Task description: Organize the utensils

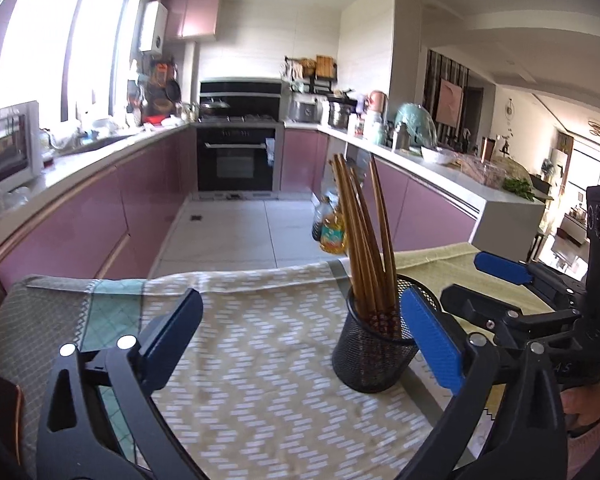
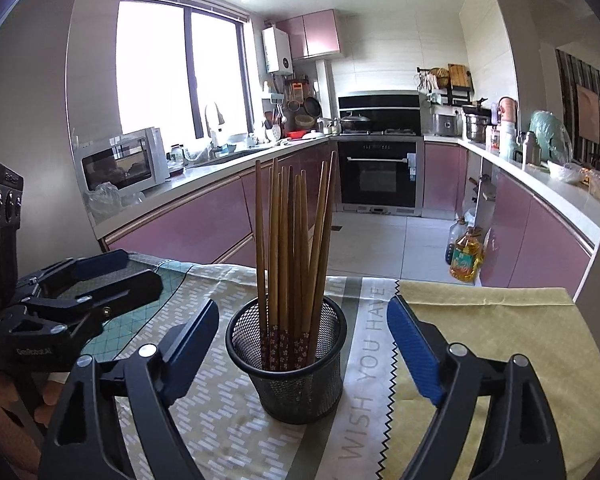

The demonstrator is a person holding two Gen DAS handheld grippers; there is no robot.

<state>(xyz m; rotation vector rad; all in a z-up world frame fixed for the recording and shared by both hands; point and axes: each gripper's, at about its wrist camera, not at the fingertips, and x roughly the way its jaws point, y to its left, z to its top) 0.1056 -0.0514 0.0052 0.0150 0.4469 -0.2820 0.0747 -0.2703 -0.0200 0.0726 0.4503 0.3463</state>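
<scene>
Chopsticks [image 2: 290,256] standing in mesh holder [image 2: 288,368], mid-tabletop, toward far edge; right gripper [image 2: 304,344] spread wide around holder, touching nothing; left gripper [image 1: 300,340] likewise apart, empty, just beside it; likely risk: clipping tall leaning sticks, tipping light holder; loose cloth [image 2: 204,400] sliding underneath.

Only real obstacle on the tablecloth [image 2: 220,420] is the mesh cup [image 2: 290,364] of upright chopsticks [image 2: 296,240], dead centre in the right wrist view. Bare cloth lies lower left and lower right of it.
</scene>
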